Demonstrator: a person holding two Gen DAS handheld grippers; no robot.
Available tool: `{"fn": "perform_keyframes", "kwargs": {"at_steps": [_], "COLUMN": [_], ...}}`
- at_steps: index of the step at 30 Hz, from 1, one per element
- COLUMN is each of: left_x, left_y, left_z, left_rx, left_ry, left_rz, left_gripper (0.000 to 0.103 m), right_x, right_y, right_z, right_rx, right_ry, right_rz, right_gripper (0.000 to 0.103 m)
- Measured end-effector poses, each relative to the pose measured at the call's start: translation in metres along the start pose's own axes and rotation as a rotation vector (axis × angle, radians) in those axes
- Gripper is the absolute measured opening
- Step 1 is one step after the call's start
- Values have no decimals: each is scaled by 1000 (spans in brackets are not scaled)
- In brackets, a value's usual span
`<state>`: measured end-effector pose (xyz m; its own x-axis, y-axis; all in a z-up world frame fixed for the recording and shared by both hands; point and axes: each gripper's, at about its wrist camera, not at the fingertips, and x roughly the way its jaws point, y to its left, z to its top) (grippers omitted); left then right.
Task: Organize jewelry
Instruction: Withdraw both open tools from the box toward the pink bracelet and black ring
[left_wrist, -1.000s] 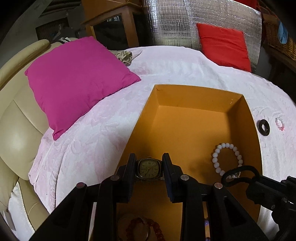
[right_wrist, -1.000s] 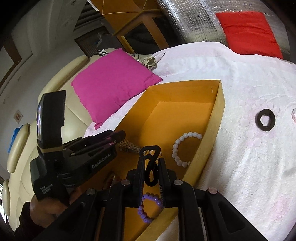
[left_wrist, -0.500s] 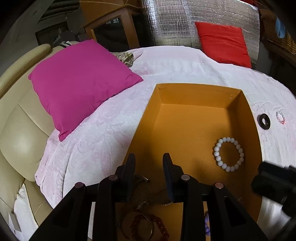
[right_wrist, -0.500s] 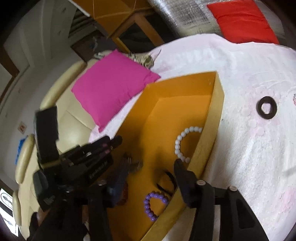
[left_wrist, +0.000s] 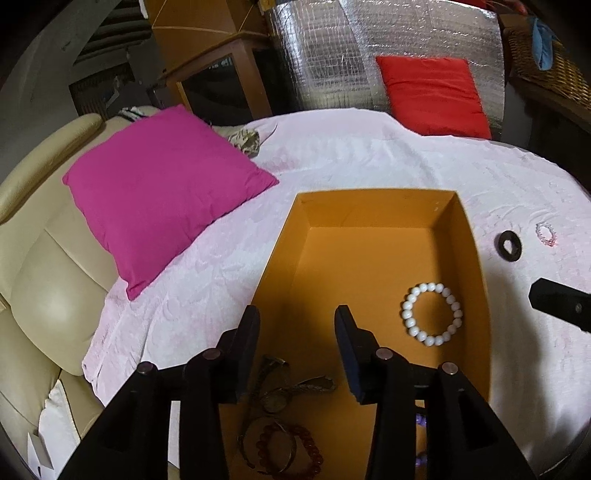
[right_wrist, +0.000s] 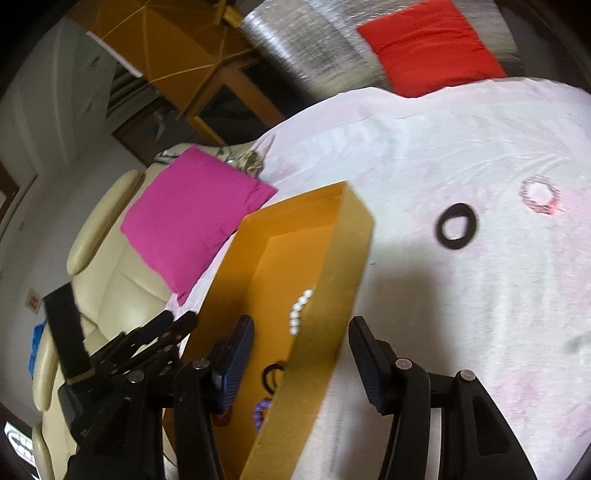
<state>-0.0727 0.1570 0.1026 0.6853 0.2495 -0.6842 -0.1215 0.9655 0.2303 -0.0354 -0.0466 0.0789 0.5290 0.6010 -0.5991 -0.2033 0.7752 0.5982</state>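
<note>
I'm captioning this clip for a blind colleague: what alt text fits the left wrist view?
The open left tool hovers over an orange box holding a watch, a white bead bracelet and a red bead bracelet. A black ring and pink bracelet lie outside on the white cloth.

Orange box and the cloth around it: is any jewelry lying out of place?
Yes. A black ring and a small pink beaded bracelet lie on the white cloth, outside the orange box that holds the other pieces.
</note>
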Motion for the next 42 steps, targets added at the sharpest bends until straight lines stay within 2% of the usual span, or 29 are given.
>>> {"fn": "perform_keyframes", "kwargs": {"at_steps": [7,22,24,26,36,40,42], "left_x": [-18,-43,-46,-49,-63,-63,-64], "left_y": [-14,-49,-55,-59,-95,-116,-127], "left_z": [7,8,9,10,5,-1,-3], "left_rx": [22,70,78,76,115,154,178], "left_ry": [-36,-61,-61,-63,-60,-44,-39], "left_rz": [-8,-41,-47,-55,-168,-216,-237], "left_gripper": [49,50,52,64,64,64,64], "right_x": [-21,-66,-71,-77,-109,-114,-113], "right_y": [-25,-82,-89,-96,-137,-144,-146], "right_z": [4,16,18,19,24,25,28], "right_rx": [42,151,173,193,318,319,314], "right_ry": [-26,-102,-107,-117,-158,-156,-155], "right_rz": [-36,-100,-106,-111,-158,-187,-197], "right_gripper": [57,57,57,57,57,57,53]}}
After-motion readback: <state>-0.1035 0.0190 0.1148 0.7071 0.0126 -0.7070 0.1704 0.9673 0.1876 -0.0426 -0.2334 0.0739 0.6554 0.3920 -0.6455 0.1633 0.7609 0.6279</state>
